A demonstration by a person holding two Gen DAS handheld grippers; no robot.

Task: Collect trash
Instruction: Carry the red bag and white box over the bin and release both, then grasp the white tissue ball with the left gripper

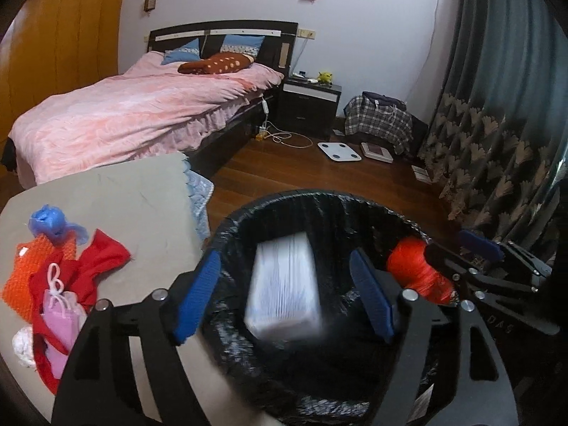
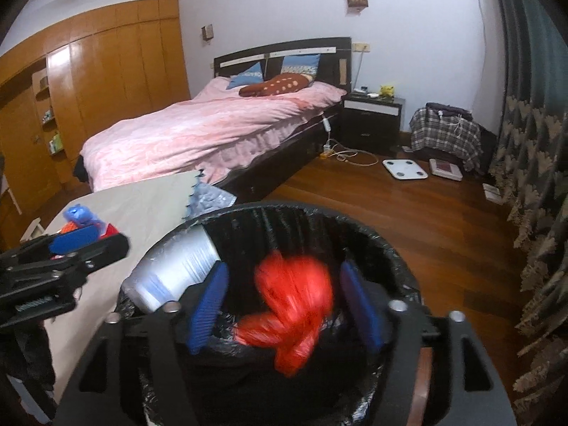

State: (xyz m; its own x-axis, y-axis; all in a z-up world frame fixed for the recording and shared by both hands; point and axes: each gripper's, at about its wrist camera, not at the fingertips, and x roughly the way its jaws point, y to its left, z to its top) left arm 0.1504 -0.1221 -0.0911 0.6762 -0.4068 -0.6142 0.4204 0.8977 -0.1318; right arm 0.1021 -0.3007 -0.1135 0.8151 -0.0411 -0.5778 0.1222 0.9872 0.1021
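While blurred, white packet (image 1: 284, 287) long axis upright over bin (image 1: 227, 227).

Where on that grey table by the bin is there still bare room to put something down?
The grey table is bare across its far half, from the blue plastic wad up to the scalloped edge nearest the bed. Its near left corner is crowded: red cloth, orange mesh, a pink bag. Both claws hang open over the bin, so that side is busy.

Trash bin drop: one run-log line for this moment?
left gripper: open, white pack falling | right gripper: open, red bag falling | trash bin: below both
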